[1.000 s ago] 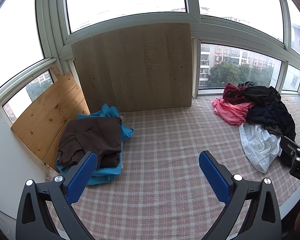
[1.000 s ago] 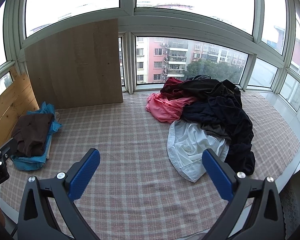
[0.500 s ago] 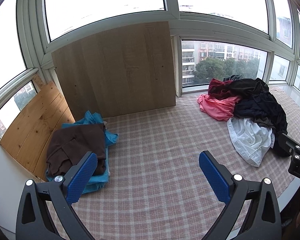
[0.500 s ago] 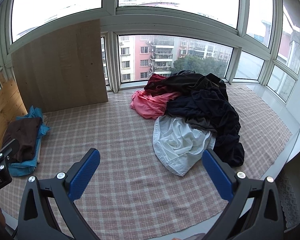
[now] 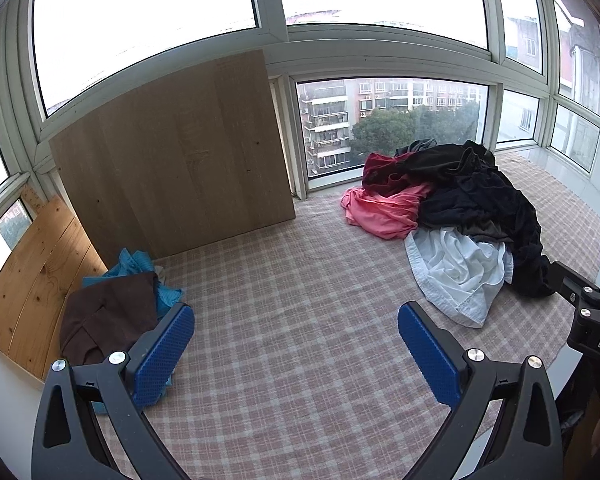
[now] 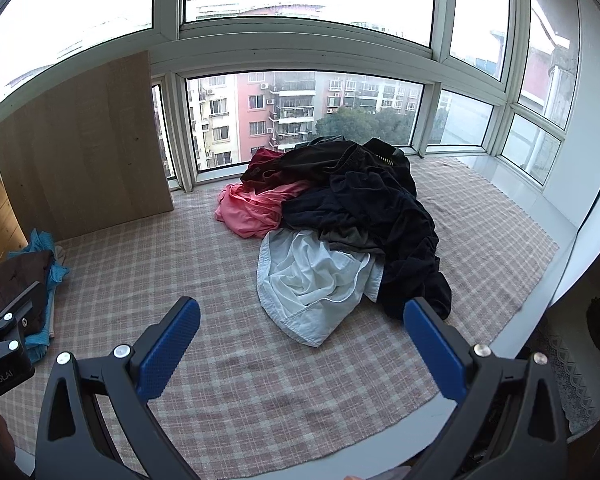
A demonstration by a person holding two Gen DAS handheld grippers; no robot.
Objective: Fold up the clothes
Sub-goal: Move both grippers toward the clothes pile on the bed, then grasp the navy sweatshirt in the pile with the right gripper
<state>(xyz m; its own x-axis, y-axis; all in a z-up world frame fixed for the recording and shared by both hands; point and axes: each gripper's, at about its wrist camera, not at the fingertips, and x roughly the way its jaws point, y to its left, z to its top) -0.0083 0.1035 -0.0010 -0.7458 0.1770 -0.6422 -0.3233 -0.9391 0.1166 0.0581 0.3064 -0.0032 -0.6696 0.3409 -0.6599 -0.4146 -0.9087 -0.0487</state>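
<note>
Two grippers, both mine, hang above the near edge of the checked cloth [image 6: 228, 280]: my left gripper [image 5: 296, 354] and my right gripper [image 6: 302, 346] each gape wide with nothing between the blue pads. The unfolded heap [image 6: 364, 208] lies far right, its white shirt [image 6: 312, 280] nearest me. The folded brown garment [image 5: 108, 320] sits on blue ones [image 5: 140, 262] at the left, by the wooden boards [image 5: 172, 152].
</note>
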